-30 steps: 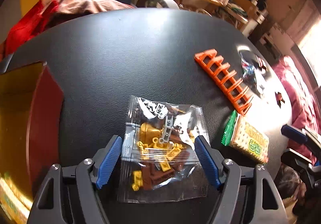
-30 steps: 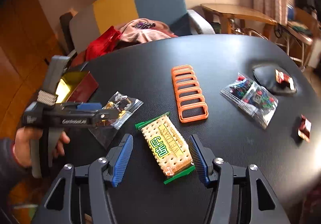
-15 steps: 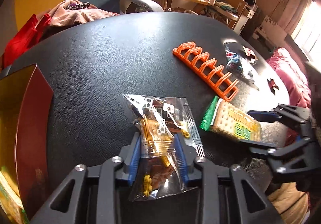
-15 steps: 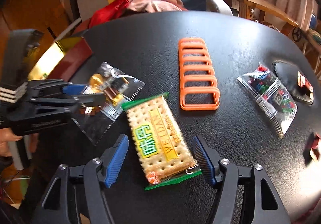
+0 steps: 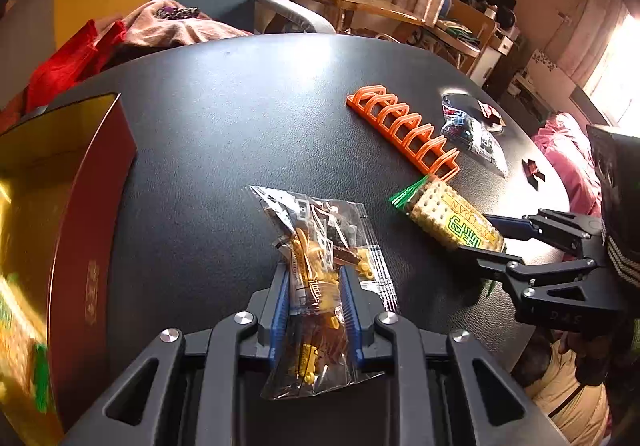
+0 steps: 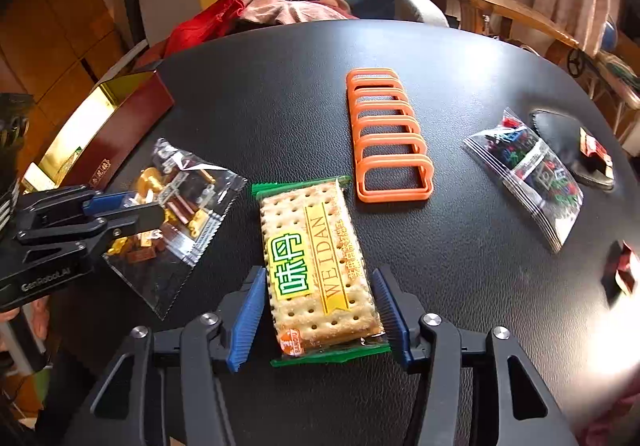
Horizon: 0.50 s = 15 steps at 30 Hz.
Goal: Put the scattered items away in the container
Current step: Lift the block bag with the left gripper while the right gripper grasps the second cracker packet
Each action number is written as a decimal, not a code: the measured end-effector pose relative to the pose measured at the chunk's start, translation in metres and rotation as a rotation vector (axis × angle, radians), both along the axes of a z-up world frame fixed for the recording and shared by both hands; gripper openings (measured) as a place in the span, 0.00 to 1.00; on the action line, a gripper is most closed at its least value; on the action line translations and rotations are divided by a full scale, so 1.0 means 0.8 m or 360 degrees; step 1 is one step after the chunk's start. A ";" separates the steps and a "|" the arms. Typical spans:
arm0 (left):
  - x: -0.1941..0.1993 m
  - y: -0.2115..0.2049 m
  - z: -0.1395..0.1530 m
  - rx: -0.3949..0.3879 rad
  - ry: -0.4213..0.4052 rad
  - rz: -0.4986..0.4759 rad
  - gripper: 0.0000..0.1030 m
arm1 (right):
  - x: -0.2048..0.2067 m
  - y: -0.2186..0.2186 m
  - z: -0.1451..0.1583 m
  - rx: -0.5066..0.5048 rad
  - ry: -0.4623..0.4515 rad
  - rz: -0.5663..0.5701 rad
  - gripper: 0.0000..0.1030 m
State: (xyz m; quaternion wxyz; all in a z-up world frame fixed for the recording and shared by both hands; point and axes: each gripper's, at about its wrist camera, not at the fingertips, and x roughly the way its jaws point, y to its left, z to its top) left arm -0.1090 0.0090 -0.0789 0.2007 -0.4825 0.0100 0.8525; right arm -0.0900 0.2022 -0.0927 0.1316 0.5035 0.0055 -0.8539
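Note:
My left gripper (image 5: 314,310) is shut on a clear bag of yellow and brown bricks (image 5: 320,246), which crumples between the blue pads. In the right wrist view that bag (image 6: 180,206) tilts up off the black table in the left gripper (image 6: 120,214). A red box with a gold inside (image 5: 92,206) stands open at the table's left edge (image 6: 120,126). My right gripper (image 6: 320,310) is open and straddles the near end of a cracker packet (image 6: 316,258); both pads sit close beside its edges. From the left wrist view the right gripper (image 5: 492,242) reaches the cracker packet (image 5: 448,218).
An orange rack (image 6: 388,134) lies beyond the crackers. Farther right are a clear bag of coloured bricks (image 6: 528,170), a black pouch (image 6: 568,142) and a small red wrapper (image 6: 620,270). A chair with clothes (image 6: 280,6) stands behind the table.
The left gripper closed on the bag of bricks and raised it a little. The right gripper moved forward until its pads flank the cracker packet.

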 end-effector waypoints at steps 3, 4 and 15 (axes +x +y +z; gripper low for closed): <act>0.008 -0.004 0.001 0.0001 0.0017 0.0029 0.24 | 0.008 -0.003 -0.001 0.0014 0.0002 -0.0060 0.52; 0.011 -0.004 0.001 0.0001 0.0025 0.0039 0.24 | 0.011 -0.005 0.000 0.0025 0.0006 -0.0085 0.52; 0.059 0.003 0.031 -0.0053 0.0215 0.0111 0.23 | 0.059 -0.012 0.010 0.0120 0.0076 -0.0356 0.50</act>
